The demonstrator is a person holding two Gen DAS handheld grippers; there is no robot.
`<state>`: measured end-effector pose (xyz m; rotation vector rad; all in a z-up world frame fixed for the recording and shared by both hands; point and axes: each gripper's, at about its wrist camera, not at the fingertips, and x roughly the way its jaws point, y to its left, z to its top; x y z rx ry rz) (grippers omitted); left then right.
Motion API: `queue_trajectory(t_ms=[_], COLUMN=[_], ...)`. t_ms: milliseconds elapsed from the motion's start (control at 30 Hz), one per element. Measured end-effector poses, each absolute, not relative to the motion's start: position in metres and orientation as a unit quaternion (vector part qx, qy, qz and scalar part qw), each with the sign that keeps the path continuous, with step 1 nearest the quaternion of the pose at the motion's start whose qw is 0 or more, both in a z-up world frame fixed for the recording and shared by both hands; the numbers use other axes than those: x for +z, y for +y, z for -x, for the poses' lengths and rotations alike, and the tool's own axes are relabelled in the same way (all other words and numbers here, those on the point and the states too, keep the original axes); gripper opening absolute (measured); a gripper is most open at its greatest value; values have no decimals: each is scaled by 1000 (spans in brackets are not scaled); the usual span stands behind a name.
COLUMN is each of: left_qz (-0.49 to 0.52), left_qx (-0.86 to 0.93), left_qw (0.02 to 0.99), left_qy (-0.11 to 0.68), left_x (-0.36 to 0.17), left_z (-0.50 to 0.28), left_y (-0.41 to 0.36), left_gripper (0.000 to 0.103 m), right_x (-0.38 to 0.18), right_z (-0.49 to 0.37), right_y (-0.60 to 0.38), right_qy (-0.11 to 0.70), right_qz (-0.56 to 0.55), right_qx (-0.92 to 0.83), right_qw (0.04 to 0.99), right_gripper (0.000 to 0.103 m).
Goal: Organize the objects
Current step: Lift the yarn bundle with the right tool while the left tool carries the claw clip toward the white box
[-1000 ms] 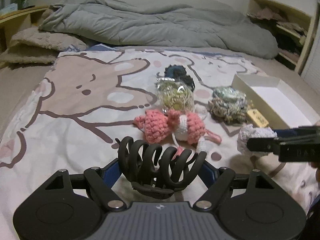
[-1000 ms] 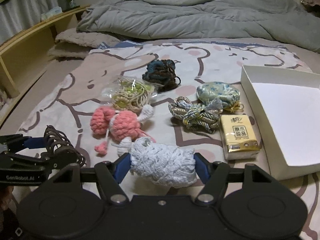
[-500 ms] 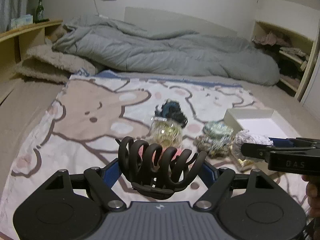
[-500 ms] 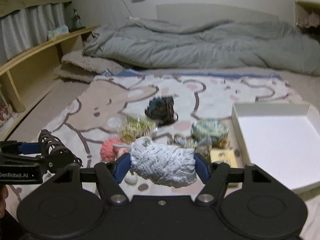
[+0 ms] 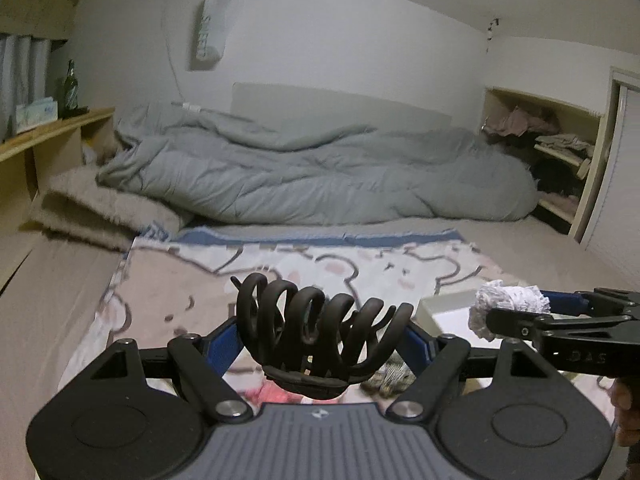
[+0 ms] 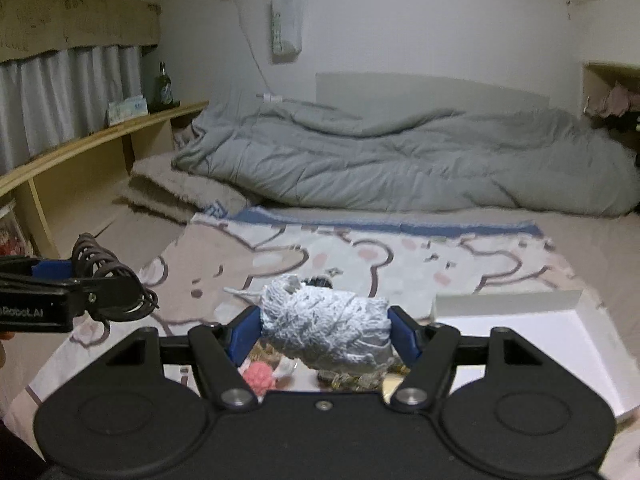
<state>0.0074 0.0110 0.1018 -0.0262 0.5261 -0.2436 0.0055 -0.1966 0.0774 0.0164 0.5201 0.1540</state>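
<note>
White box lies empty, ahead-right below my right gripper, which clamps pale yarn ball. My left gripper clasps black claw hair clip. Pink crochet piece and other bits beneath: unsorted.

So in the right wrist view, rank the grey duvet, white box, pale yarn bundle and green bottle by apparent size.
1. grey duvet
2. white box, cut off by the gripper
3. pale yarn bundle, enlarged by nearness to the camera
4. green bottle
</note>
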Motion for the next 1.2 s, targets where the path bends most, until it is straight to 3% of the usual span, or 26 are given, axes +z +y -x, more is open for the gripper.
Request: queue_trajectory(t_ms=[467, 867, 1200], left_qz=[35, 72, 121], left_qx=[-155, -172, -200], left_qw=[955, 938, 893], left_qy=[251, 293, 385], left_x=[132, 102, 33], left_z=[-60, -140, -216], left_y=[-68, -147, -205], left_gripper=[81, 81, 81], right_x=[130, 91, 26], right_z=[-40, -113, -163], right_y=[-262, -335, -391], right_qy=[224, 259, 323], right_qz=[-28, -41, -54], right_qx=[-1, -47, -84], right_qw=[974, 964, 941], right_gripper=[70, 70, 70])
